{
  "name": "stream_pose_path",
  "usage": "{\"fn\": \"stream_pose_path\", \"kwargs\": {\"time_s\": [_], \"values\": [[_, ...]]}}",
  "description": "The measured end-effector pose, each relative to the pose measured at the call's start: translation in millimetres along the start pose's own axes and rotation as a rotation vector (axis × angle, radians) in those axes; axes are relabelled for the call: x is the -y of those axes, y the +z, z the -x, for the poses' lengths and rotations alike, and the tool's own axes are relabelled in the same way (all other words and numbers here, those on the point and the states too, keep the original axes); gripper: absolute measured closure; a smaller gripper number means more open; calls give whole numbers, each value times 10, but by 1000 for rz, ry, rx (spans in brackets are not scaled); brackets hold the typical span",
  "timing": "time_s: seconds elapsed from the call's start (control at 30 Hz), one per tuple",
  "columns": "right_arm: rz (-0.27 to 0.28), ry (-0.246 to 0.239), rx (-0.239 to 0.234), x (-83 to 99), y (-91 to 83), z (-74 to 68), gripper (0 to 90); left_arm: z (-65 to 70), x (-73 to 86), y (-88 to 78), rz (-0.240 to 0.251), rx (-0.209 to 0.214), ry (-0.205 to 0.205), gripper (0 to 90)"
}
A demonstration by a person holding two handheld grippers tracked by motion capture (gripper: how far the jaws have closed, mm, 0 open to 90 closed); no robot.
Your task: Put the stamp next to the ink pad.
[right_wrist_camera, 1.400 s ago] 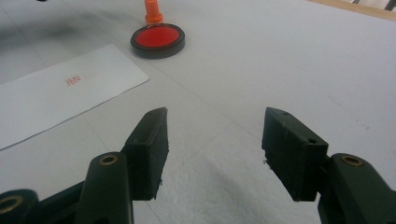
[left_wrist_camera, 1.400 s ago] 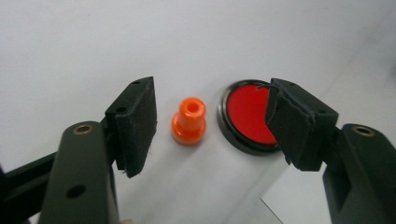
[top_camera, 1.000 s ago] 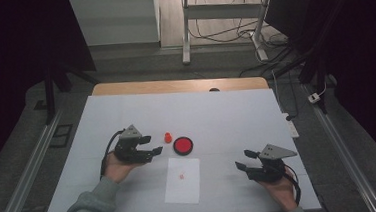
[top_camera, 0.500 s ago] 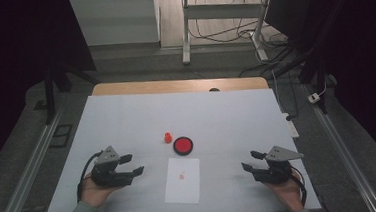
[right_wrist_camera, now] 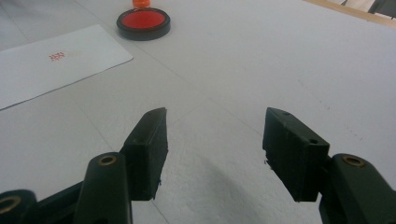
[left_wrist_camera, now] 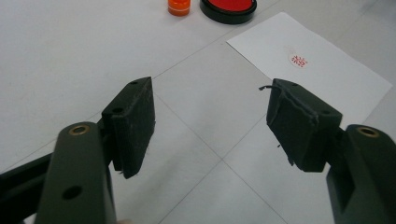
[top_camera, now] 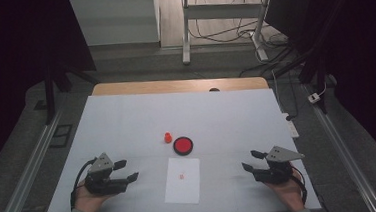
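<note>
A white sheet of paper (top_camera: 182, 180) with a small red stamp mark (top_camera: 181, 176) lies near the table's front edge. Behind it sit a round red ink pad in a black case (top_camera: 183, 145) and a small orange stamp (top_camera: 168, 137). My left gripper (top_camera: 127, 171) rests low at the front left, open, nothing between its jaws. My right gripper (top_camera: 250, 161) rests at the front right, open and empty too. In the left gripper view the paper (left_wrist_camera: 308, 74), the ink pad (left_wrist_camera: 229, 8) and the orange stamp (left_wrist_camera: 179, 6) lie ahead. The right gripper view has the paper (right_wrist_camera: 51, 63) and ink pad (right_wrist_camera: 143, 23) ahead to the left.
The white table top (top_camera: 127, 120) has a wooden strip (top_camera: 179, 86) along its far edge. Metal rails (top_camera: 25, 167) run along both sides on the floor. A desk frame (top_camera: 220, 23) and cables stand beyond the table.
My left gripper has drawn back from beside the orange stamp to the front left of the table. The right gripper has stayed put.
</note>
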State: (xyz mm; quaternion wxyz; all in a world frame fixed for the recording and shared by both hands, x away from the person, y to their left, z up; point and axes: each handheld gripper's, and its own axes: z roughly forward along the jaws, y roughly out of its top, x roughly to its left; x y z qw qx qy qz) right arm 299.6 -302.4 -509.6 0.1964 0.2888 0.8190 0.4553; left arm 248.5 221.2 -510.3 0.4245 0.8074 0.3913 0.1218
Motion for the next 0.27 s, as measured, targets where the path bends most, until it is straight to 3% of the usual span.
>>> {"fn": "stream_pose_path", "kwargs": {"time_s": [0.27], "values": [[-3,-10,-1,-12,-19,-6,395,-6,3,10,-2,0,-2,327]]}}
